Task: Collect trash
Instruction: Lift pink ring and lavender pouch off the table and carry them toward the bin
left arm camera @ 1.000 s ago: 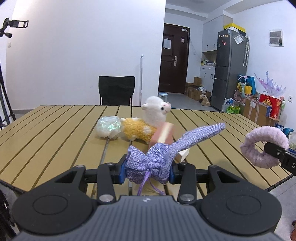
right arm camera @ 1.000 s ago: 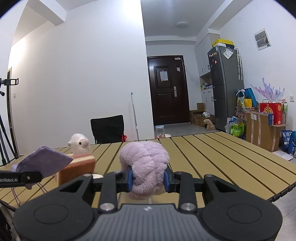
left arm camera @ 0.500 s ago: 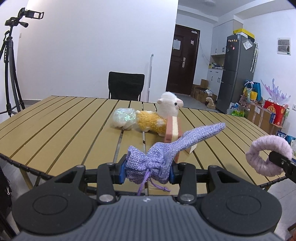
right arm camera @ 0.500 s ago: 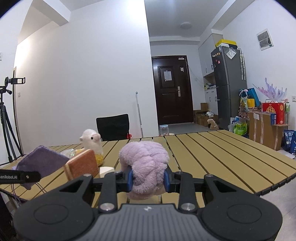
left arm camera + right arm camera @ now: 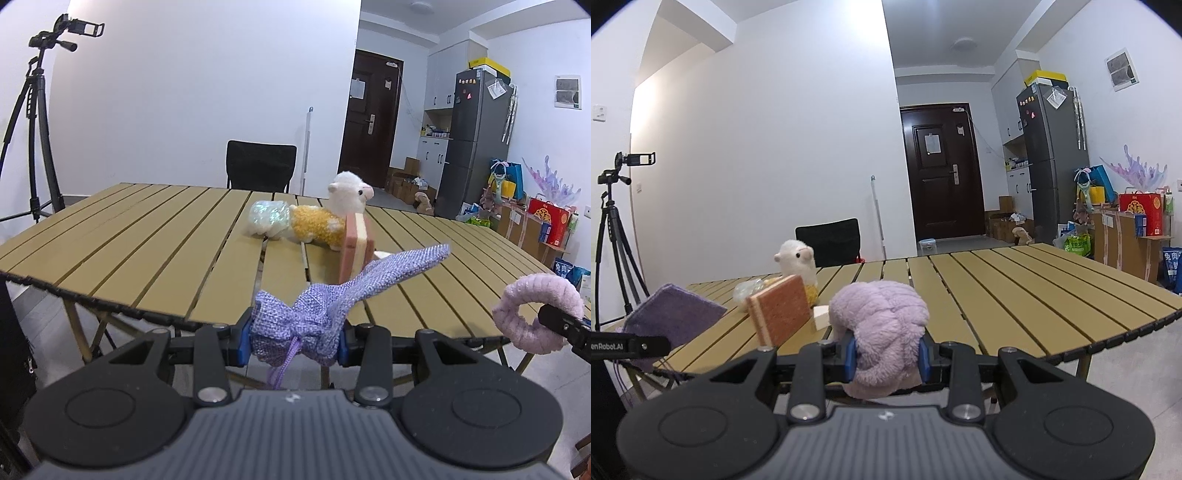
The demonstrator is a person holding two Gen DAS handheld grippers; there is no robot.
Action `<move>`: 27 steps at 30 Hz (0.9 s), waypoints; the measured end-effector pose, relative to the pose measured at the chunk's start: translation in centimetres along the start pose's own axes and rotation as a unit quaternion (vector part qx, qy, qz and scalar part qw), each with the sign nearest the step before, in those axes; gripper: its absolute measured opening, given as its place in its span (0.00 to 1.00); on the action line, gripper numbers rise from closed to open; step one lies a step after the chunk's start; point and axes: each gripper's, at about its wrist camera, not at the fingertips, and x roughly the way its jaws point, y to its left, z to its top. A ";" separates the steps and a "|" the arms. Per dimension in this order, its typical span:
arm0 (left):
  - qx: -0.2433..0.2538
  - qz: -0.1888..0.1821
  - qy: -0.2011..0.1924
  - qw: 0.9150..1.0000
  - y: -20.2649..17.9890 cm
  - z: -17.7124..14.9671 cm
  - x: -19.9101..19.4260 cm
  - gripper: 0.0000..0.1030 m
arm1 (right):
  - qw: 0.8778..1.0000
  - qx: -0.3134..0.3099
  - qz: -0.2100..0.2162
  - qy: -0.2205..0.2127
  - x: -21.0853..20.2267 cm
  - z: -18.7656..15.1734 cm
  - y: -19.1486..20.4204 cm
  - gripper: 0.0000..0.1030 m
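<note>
My left gripper point(image 5: 291, 341) is shut on a purple woven drawstring pouch point(image 5: 325, 306), held in the air in front of the table's near edge. The pouch also shows at the left of the right wrist view point(image 5: 672, 317). My right gripper point(image 5: 886, 360) is shut on a fluffy lilac scrunchie point(image 5: 882, 328), also off the table's near edge; it shows at the right of the left wrist view point(image 5: 535, 317). On the wooden slat table point(image 5: 147, 236) lie a plush alpaca point(image 5: 332, 218), a crumpled shiny wrapper point(image 5: 267, 219), a pink and yellow sponge point(image 5: 356, 247) standing on edge, and a small white block point(image 5: 822, 315).
A black chair point(image 5: 260, 164) stands behind the table. A camera tripod point(image 5: 33, 122) stands at the left. A fridge point(image 5: 476, 144), cardboard boxes and bags point(image 5: 546, 221) line the right wall. A dark door point(image 5: 371, 122) is at the back.
Both grippers have pulled back from over the table to beyond its near edge, keeping the pouch and the scrunchie. The items on the table have not moved.
</note>
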 end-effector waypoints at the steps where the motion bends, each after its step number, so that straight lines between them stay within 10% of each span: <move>1: -0.001 0.000 0.002 1.000 0.2 -0.2 -0.2 0.40 | 1.000 0.000 0.001 0.001 -0.3 -0.1 0.1 0.29; 27: 0.055 0.008 0.074 0.996 0.2 -8.0 -3.5 0.40 | 0.996 -0.038 0.003 0.077 -3.5 -5.6 1.4 0.29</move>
